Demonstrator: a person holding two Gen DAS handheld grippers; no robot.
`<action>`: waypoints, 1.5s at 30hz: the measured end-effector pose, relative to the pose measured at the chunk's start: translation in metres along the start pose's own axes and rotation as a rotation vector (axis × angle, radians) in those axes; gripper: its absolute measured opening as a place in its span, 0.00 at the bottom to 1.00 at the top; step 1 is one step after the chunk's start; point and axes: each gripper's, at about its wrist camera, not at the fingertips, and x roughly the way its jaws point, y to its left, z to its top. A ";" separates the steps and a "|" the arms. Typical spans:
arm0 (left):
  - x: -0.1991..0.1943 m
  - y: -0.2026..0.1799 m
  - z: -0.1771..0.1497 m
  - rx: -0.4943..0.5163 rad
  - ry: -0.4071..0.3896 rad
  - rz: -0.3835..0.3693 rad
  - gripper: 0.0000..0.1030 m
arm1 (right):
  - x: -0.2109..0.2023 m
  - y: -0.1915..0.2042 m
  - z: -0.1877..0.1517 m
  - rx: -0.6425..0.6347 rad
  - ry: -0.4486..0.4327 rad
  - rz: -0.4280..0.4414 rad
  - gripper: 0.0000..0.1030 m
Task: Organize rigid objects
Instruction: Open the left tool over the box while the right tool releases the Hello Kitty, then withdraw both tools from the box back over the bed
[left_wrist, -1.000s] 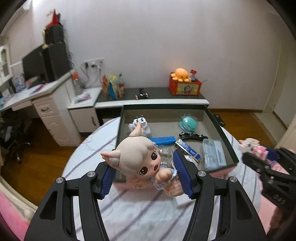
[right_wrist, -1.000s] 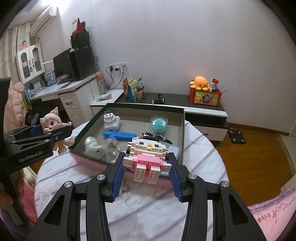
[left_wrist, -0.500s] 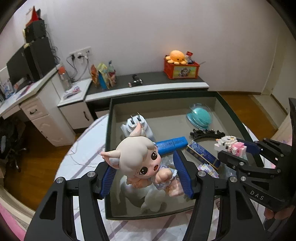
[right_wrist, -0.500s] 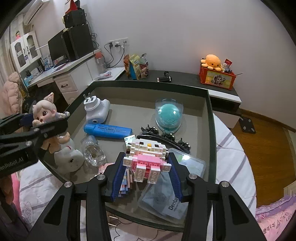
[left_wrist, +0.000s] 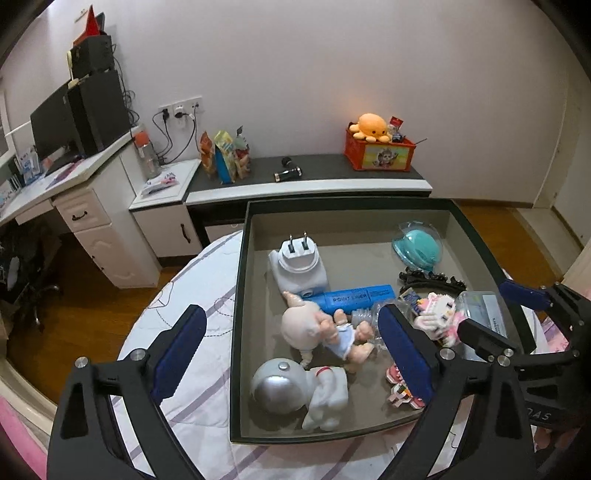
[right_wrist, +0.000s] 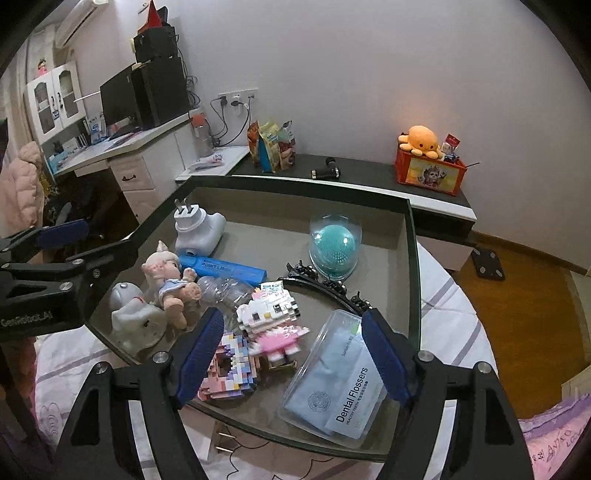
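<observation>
My left gripper (left_wrist: 291, 350) hangs over the near left part of the dark-rimmed tray (left_wrist: 236, 295). Its jaws are opening, and neither pad touches anything. Below the gap a big-headed doll (left_wrist: 321, 332) lies on its back in the tray, beside a silver-helmeted astronaut figure (left_wrist: 299, 391). My right gripper (right_wrist: 291, 354) is over the tray's near right part, jaws opening too. A white and pink brick cat (right_wrist: 273, 321) lies free in the tray under it. The left gripper (right_wrist: 92, 240) shows at that view's left edge and the right gripper (left_wrist: 495, 314) at the left wrist view's right edge.
The tray also holds a white plug adapter (left_wrist: 299, 266), a blue marker (left_wrist: 354, 297), a teal brush under a clear dome (right_wrist: 334, 243), a black hair comb (right_wrist: 325, 284), a dental flosser box (right_wrist: 340, 380) and a pink brick piece (right_wrist: 225, 373). The tray rests on a round, striped-cloth table (left_wrist: 192, 332).
Both grippers came forward and down over the tray, then opened. The doll dropped from the left jaws and the brick cat from the right jaws; both now lie in the tray.
</observation>
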 end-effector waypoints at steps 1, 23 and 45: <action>0.001 0.000 -0.001 0.001 0.005 0.004 0.93 | 0.001 0.001 0.000 -0.005 0.003 -0.002 0.76; -0.043 -0.012 -0.010 0.020 -0.055 -0.002 0.93 | -0.051 0.002 -0.007 0.026 -0.078 -0.026 0.76; -0.239 -0.032 -0.097 -0.017 -0.285 0.081 0.93 | -0.236 0.040 -0.096 0.035 -0.275 -0.029 0.76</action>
